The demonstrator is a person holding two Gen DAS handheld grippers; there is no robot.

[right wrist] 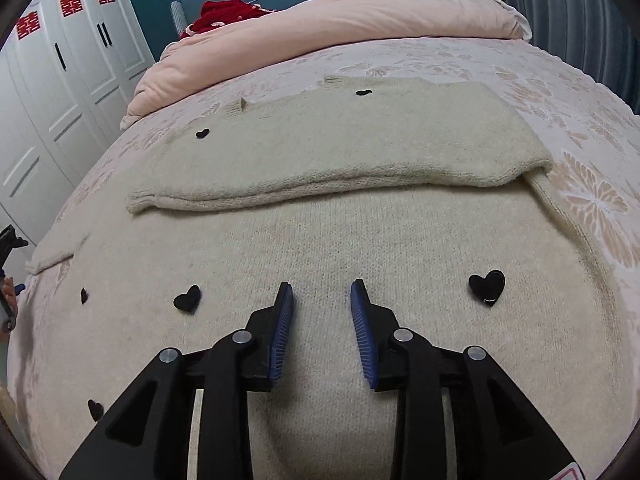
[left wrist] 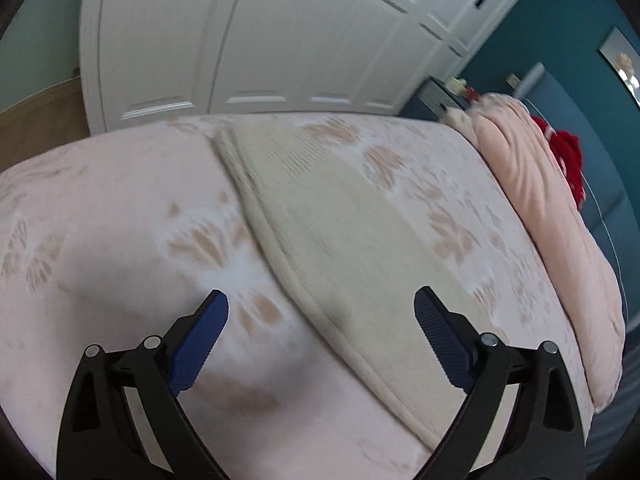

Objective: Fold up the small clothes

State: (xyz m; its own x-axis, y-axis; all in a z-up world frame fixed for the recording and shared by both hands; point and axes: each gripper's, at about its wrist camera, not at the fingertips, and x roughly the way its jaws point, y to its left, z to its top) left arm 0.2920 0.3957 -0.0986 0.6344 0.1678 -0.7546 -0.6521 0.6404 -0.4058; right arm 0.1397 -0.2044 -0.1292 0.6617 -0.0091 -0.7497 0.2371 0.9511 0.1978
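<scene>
A cream knit sweater (right wrist: 340, 232) with small black hearts (right wrist: 487, 282) lies flat on the bed, one part folded over across its middle (right wrist: 320, 160). My right gripper (right wrist: 322, 286) hovers just above the near part of it, jaws partly open and empty. In the left wrist view the sweater (left wrist: 340, 232) runs diagonally across the bed. My left gripper (left wrist: 320, 300) is wide open and empty, over the sweater's near edge.
The bed has a pink flowered cover (left wrist: 120, 220). A rolled pink quilt (right wrist: 340, 20) and a red garment (right wrist: 224, 12) lie at the headboard end. White wardrobes (left wrist: 240, 40) stand beside the bed. The left gripper shows at the left edge of the right wrist view (right wrist: 8, 272).
</scene>
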